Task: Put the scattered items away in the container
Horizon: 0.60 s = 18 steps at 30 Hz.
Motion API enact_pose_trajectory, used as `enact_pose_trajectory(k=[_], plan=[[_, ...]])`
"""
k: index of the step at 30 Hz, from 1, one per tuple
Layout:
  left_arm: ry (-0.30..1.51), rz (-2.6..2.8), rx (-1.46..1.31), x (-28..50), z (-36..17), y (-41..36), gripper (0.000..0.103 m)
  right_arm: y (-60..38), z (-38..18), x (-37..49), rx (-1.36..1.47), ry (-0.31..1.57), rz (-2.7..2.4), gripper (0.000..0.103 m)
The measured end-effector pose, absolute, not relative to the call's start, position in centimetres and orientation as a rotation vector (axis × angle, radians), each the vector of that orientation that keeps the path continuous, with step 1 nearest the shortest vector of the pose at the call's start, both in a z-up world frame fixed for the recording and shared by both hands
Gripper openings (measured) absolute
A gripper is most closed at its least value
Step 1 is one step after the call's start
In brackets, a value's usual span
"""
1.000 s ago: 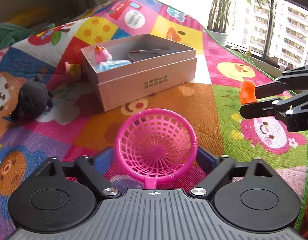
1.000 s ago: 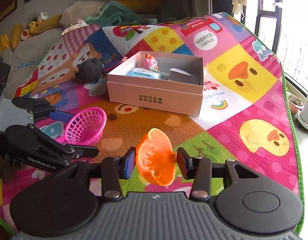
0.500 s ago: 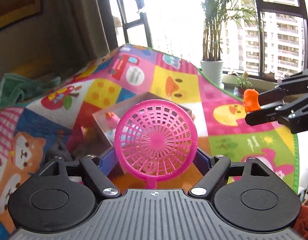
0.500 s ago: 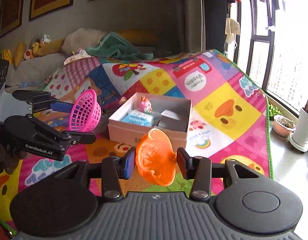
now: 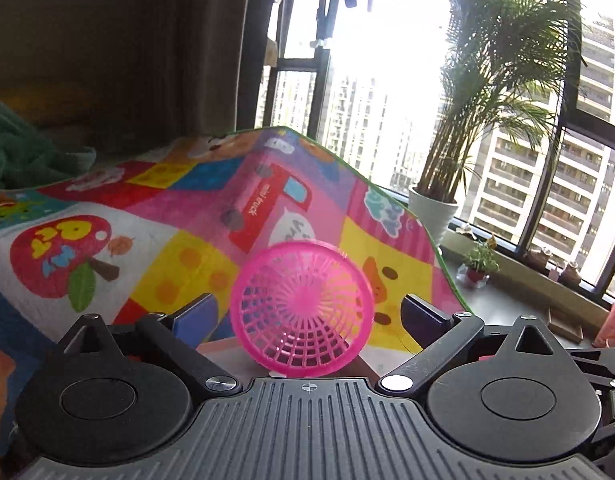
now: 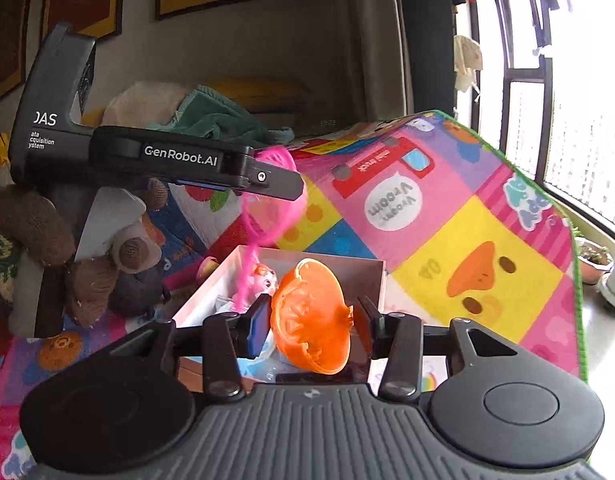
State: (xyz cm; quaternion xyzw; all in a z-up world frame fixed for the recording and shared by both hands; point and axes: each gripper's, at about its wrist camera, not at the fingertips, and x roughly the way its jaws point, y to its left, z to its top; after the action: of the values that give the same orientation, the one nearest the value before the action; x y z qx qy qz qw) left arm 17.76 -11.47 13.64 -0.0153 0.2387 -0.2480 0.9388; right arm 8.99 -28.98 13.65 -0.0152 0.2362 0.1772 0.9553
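Note:
My left gripper (image 5: 307,316) has its fingers spread wide, and the pink mesh basket (image 5: 303,308) is between them, tipped and blurred. In the right wrist view the left gripper (image 6: 275,184) hangs above the white box (image 6: 371,276), and the pink basket (image 6: 273,204) is below its tip over the box's left end. My right gripper (image 6: 309,320) is shut on an orange plastic bowl (image 6: 311,316), held just above the box's near side. A pink toy figure (image 6: 261,280) and a blue packet lie inside the box.
The colourful play mat (image 6: 467,240) slopes away under the box. A dark plush toy (image 6: 135,288) sits on the mat left of the box. A potted palm (image 5: 435,208) stands by the window. Green cloth (image 6: 211,120) lies at the mat's far end.
Both grippers rose and moved forward to above the box. The left fingers have opened, and the pink basket has tipped and dropped low between them. The orange bowl stays gripped.

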Motion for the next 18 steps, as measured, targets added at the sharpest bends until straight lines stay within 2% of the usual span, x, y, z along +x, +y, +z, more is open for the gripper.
enact_pose_trajectory(k=[1, 6, 11, 13, 18], plan=[[0.491, -0.496, -0.041, 17.7, 13.4, -10.7, 0.101, -28.7, 13.3, 9.6, -0.031, 0.480, 0.351, 0.058], [0.490, -0.358, -0.094, 15.5, 10.9, -4.4, 0.102, -28.2, 12.0, 11.3, -0.005, 0.497, 0.370, 0.060], [0.499, -0.221, 0.015, 11.6, 5.7, -0.8, 0.102, -28.6, 12.3, 11.3, 0.014, 0.506, 0.346, 0.067], [0.489, -0.170, 0.042, 10.2, 4.0, 0.0, 0.103, -29.1, 13.0, 11.2, 0.053, 0.503, 0.333, 0.080], [0.432, -0.065, 0.052, 6.7, 1.7, 2.3, 0.103, -27.4, 14.7, 11.3, 0.092, 0.527, 0.351, 0.098]])
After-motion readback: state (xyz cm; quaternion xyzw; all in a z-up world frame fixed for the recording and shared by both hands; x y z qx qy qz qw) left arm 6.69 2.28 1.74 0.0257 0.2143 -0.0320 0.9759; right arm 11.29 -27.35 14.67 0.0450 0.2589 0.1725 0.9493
